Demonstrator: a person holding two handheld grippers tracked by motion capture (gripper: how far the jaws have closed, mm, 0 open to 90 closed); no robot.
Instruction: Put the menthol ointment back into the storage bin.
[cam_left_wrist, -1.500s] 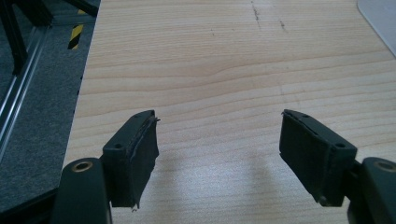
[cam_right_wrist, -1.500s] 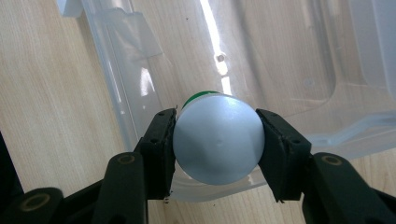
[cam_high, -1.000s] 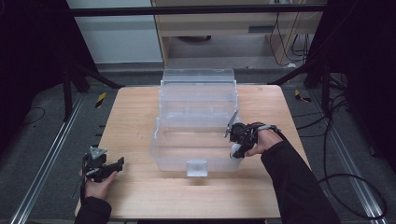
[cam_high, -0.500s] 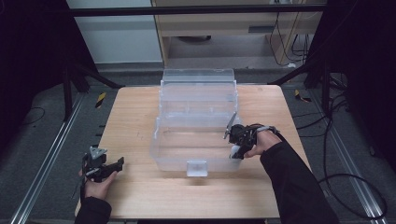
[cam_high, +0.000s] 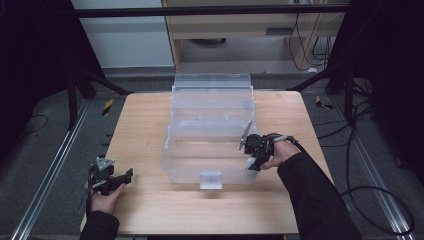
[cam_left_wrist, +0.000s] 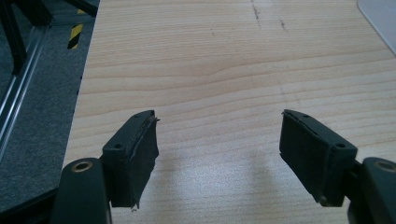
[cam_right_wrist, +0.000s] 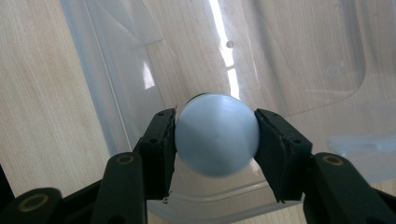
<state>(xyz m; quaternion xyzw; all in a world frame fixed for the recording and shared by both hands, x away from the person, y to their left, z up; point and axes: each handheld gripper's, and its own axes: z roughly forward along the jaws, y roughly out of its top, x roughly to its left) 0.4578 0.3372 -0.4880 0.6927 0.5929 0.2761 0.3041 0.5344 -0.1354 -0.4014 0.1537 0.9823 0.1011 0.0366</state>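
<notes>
While the right gripper (cam_right_wrist: 215, 135), jaws pinching a pale round-capped object (cam_right_wrist: 217, 134), has crept inward over the clear bin's (cam_high: 210, 172) right wall, release inside looks near; the left gripper (cam_left_wrist: 219, 156) stays spread, well left of the bin.

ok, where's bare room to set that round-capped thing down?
Bare floor inside the clear bin, left of the right gripper and its light blue cap. Bare wood between the bin's left wall and the left gripper. The bin's right near corner is crowded.

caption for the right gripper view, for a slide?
Right gripper clamps a round pale-blue cap over the clear plastic bin.
</notes>
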